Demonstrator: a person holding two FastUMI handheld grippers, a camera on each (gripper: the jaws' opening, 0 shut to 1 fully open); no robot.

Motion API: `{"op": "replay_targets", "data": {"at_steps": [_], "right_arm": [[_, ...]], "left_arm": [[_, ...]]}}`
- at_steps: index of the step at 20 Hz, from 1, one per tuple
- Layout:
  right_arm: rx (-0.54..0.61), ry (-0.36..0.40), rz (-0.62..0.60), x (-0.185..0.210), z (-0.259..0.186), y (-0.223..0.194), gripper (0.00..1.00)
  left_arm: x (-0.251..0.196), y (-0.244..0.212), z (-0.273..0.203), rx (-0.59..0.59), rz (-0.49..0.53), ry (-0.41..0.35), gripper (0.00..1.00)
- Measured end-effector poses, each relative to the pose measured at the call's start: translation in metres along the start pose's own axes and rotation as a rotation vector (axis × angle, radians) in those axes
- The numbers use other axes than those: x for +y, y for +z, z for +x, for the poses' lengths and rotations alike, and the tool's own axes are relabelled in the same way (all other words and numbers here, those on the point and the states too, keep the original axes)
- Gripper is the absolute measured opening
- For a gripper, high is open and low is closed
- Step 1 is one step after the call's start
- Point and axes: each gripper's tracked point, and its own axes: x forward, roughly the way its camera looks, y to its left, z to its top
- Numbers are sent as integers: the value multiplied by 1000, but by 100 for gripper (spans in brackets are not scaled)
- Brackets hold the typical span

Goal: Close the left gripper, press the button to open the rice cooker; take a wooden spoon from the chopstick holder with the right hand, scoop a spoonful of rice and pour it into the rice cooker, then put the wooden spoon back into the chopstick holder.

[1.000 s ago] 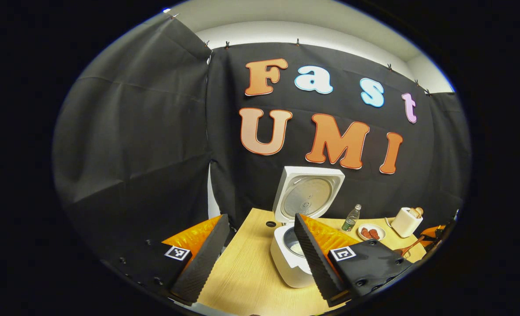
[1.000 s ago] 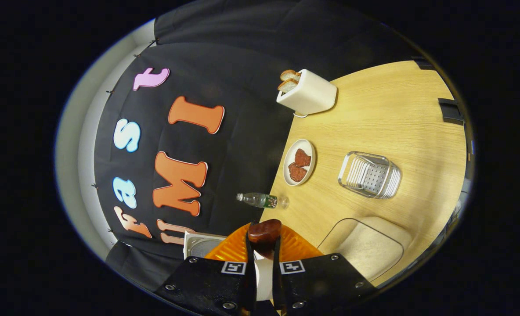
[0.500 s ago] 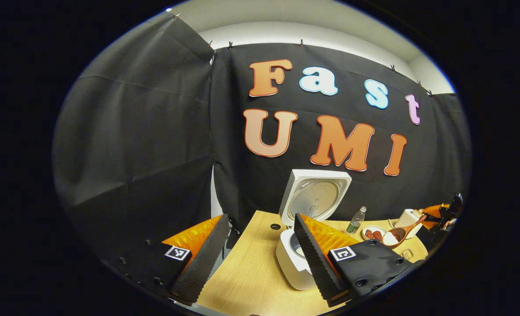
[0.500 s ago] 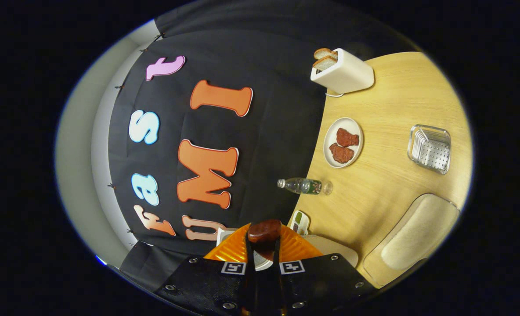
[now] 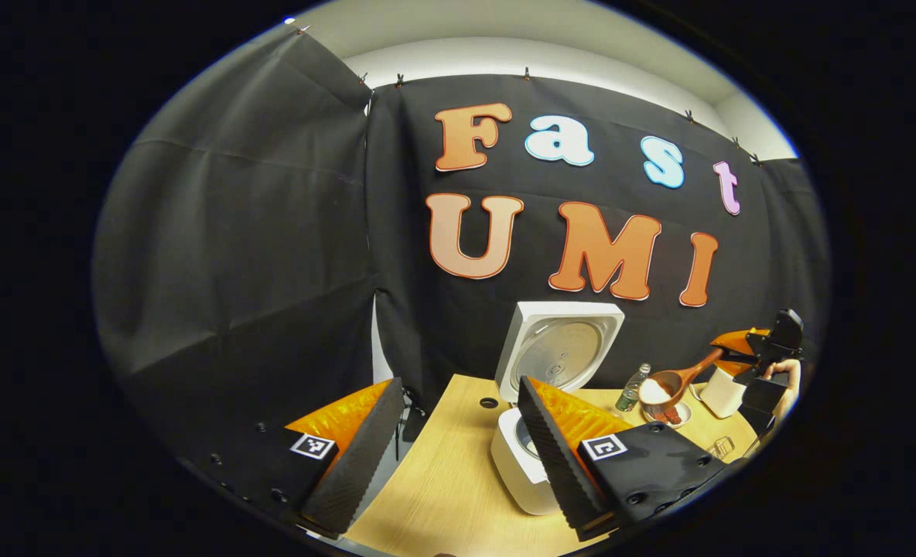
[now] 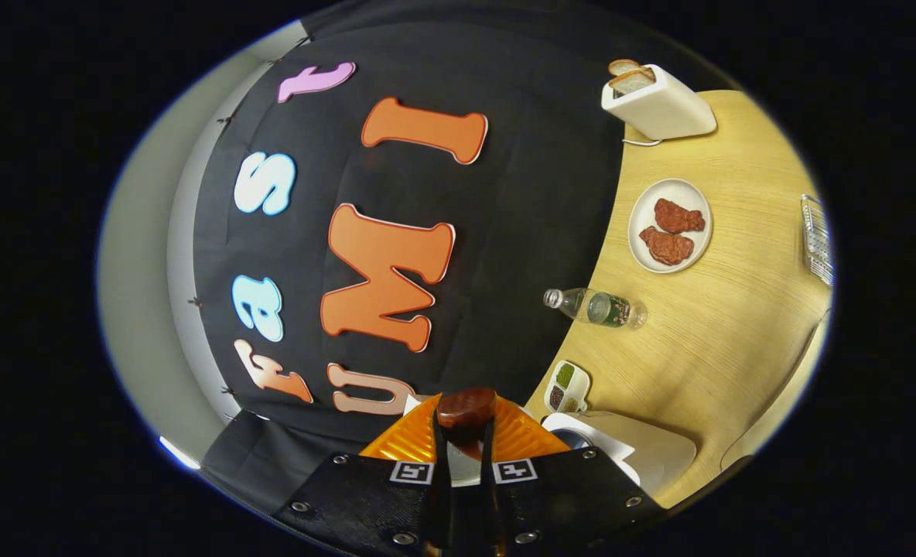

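The white rice cooker (image 5: pixel 514 464) stands on the table with its lid (image 5: pixel 558 360) raised upright. My left gripper (image 5: pixel 458 387) hangs open in front of it, nothing between its fingers; its right finger (image 5: pixel 551 449) covers part of the pot. In the left gripper view my right gripper (image 5: pixel 725 354) is at the far right, held by a hand, shut on the wooden spoon (image 5: pixel 663 387). The spoon's bowl carries white rice, above the table to the right of the cooker. In the right gripper view the right gripper (image 6: pixel 464 433) clamps the spoon's handle end (image 6: pixel 466 408), with the cooker's lid (image 6: pixel 644 449) just below right.
On the wooden table (image 6: pixel 721 340) lie a plate of meat (image 6: pixel 669 224), a small bottle (image 6: pixel 597 306), a seasoning dish (image 6: pixel 566 384), a toaster with bread (image 6: pixel 659 100) and a metal rack (image 6: pixel 816 236) at the edge. The bottle (image 5: pixel 630 385) and toaster (image 5: pixel 719 391) stand right of the cooker.
My right gripper has lifted the rice-filled spoon off the table's right side and carried it up and toward the cooker. The left gripper has barely moved and stays open.
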Motion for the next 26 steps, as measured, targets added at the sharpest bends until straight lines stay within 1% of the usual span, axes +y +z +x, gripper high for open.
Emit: {"op": "replay_targets", "data": {"at_steps": [3, 6, 9, 11, 16, 20, 26], "right_arm": [[17, 9, -109, 10, 29, -17, 13], [37, -3, -187, 13, 53, -33, 13], [35, 0, -241, 14, 65, -43, 13], [35, -16, -293, 8, 71, -48, 13], [36, -26, -449, 2, 78, -60, 13], [43, -8, -545, 5, 76, -73, 13], [44, 33, -658, 23, 72, -82, 13]], "left_arm": [[1, -5, 4, 14, 6, -2, 100], [5, -8, 8, 23, 21, 13, 100], [7, -7, 9, 23, 17, 12, 100], [11, -7, 10, 26, 8, 10, 100], [19, -13, 10, 33, -1, 20, 100], [20, -13, 10, 33, -1, 20, 100], [24, -12, 6, 26, -9, 23, 100]]}}
